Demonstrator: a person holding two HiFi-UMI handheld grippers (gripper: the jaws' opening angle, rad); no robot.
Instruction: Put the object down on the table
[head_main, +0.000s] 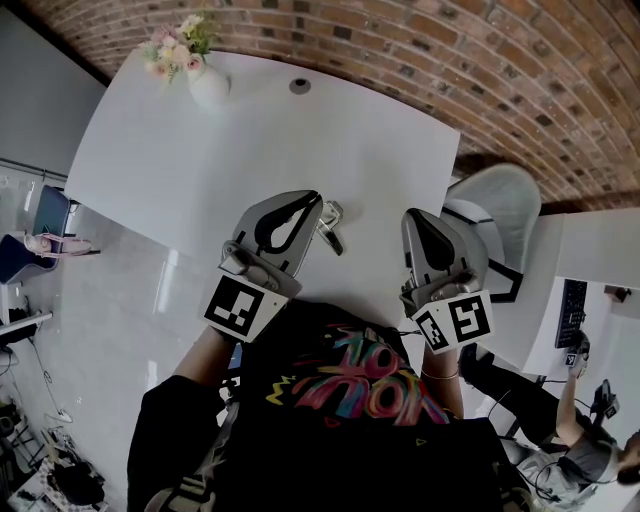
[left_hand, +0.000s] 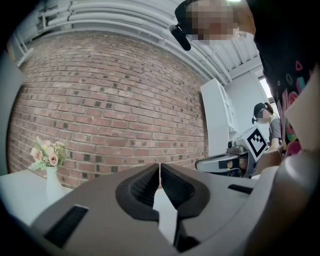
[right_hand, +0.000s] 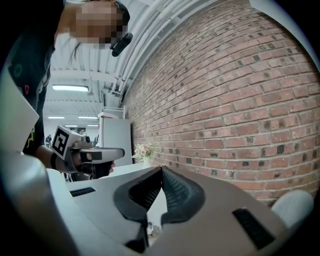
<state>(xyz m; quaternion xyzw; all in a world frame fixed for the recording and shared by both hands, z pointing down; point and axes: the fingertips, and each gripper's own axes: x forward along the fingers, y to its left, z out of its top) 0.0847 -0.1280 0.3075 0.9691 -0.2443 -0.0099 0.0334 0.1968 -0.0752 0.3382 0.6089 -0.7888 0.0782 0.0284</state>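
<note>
A small shiny metal object (head_main: 331, 226) lies on the white table (head_main: 200, 170), apart from both grippers. My left gripper (head_main: 317, 199) hovers just to its left, jaws shut with nothing between them; in the left gripper view the pads (left_hand: 172, 187) meet at the tip. My right gripper (head_main: 413, 216) hangs to the object's right, also shut and empty. In the right gripper view a glint of the metal object (right_hand: 152, 230) shows low, under the closed jaws. Each gripper sees the other: the right gripper (left_hand: 225, 162) and the left gripper (right_hand: 95, 155).
A white vase of flowers (head_main: 205, 80) stands at the table's far left, with a round grey grommet (head_main: 300, 86) near the far edge. A grey chair (head_main: 500, 215) sits off the right edge. A brick wall (head_main: 450, 50) runs behind the table.
</note>
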